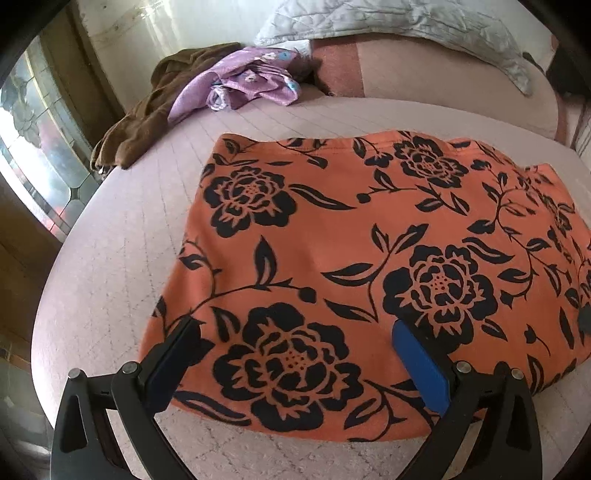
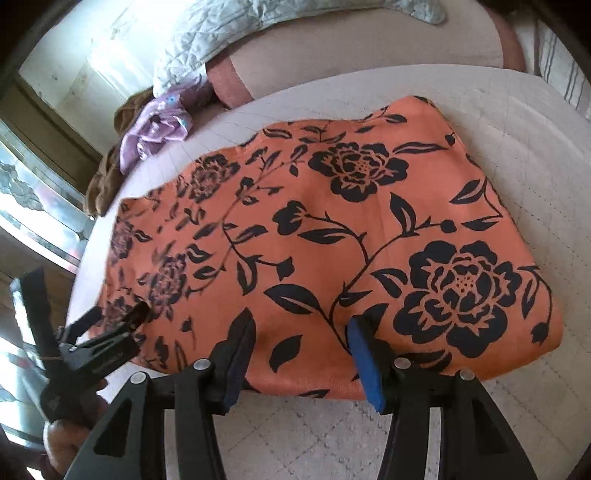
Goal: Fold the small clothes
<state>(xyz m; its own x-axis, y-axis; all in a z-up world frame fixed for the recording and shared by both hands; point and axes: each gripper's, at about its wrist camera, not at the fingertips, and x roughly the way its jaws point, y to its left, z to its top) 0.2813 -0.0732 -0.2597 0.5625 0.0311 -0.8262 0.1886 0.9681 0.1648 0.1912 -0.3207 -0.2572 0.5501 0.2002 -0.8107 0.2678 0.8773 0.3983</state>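
Observation:
An orange garment with black flowers (image 1: 332,258) lies folded flat on the pale bed cover; it also shows in the right wrist view (image 2: 332,240). My left gripper (image 1: 295,332) is open, its fingers spread over the garment's near left edge, nothing between them. My right gripper (image 2: 301,328) is open too, its blue-padded fingers (image 2: 365,362) over the garment's near edge, right of the left gripper (image 2: 122,325), which shows in the right wrist view.
A brown garment (image 1: 140,122) and a purple flowered one (image 1: 251,81) lie bunched at the far left of the bed. A quilted pale pillow (image 1: 406,26) and a pink pillow (image 1: 443,77) lie at the head. A window (image 1: 33,147) is at left.

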